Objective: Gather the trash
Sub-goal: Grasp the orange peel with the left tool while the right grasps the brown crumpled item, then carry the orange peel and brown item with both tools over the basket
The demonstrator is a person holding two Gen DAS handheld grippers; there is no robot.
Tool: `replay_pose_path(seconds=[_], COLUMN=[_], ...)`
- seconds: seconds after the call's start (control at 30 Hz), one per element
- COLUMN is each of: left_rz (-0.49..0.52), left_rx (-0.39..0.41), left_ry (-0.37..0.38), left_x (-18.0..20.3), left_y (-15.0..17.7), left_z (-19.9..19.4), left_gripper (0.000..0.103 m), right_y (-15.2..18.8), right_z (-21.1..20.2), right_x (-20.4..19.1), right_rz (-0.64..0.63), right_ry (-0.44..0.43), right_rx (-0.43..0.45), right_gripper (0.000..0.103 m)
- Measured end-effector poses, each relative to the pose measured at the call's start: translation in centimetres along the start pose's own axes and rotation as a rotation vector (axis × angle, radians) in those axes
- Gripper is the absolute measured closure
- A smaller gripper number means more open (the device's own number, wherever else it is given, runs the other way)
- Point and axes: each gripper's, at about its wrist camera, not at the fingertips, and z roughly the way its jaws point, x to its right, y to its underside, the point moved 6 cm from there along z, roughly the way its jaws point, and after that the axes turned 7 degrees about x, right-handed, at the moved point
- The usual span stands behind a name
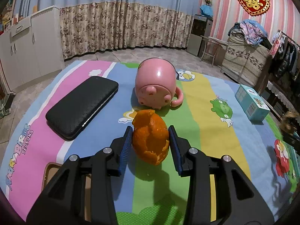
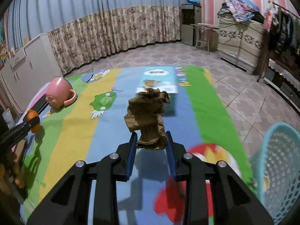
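1. pink pig mug lies tipped on the striped cartoon cloth, just beyond the orange peel; a black case lies to its left and a blue carton well to the right.
2. left gripper is clamped on the peel, held above the cloth, long axis pointing away toward the mug.
3. right gripper pinches a crumpled brown paper, standing upright, in front of the carton.
4. a teal basket sits at the right edge.
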Motion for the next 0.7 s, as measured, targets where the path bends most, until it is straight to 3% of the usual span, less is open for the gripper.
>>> replay_pose_path(seconds=[0.13,0.37,0.7], left_rz=[0.043,0.053,0.108], left_rx=[0.013,0.03,0.056], left_ry=[-0.015,0.042,0.159], left_x=[1.2,4.8,13.9], left_y=[-0.1,-0.5,-0.7], left_z=[-1.0,-3.4,-6.1], left_gripper=[0.065,0.065,0.065], right_y=[0.1,1.4,4.9], right_z=[-4.2,-9.6,-12.1], right_x=[4.2,12.3,21.3], right_rz=[0.027,0.129,0.243], right_ry=[0.033,0.121,0.273], right_rx=[0.042,0.092,0.135], right_gripper=[0.073,0.073,0.072])
